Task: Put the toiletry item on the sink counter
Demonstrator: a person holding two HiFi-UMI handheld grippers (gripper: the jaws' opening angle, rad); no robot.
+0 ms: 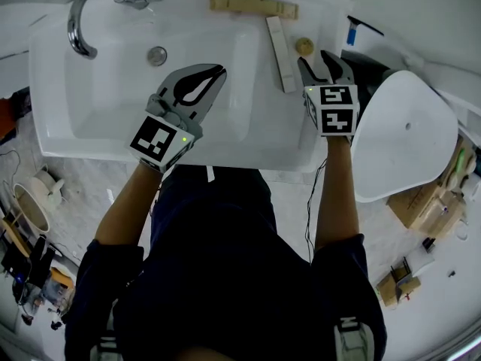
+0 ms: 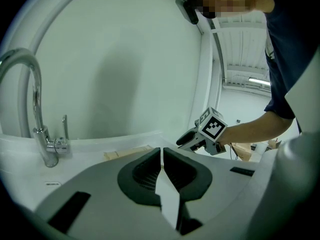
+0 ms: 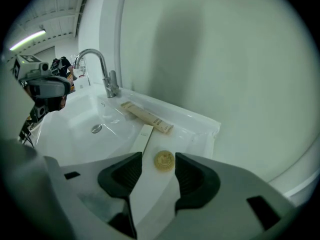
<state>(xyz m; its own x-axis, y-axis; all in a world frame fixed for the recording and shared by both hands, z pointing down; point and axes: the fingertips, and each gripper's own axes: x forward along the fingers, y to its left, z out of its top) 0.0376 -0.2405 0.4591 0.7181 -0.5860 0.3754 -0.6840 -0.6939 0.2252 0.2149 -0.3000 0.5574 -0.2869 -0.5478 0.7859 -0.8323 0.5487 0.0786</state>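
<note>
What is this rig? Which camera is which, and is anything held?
No robot: a person holds a two-jaw gripper in each hand. The top-down picture is from a camera on their head; the other two ride on the grippers, looking along the jaws. The left gripper hangs over the basin of the white sink, jaws together, empty. The right gripper is over the counter ledge, jaws apart; a small round yellowish disc lies on the ledge just ahead of them, not gripped. A long white box and a tan packet also lie there.
</note>
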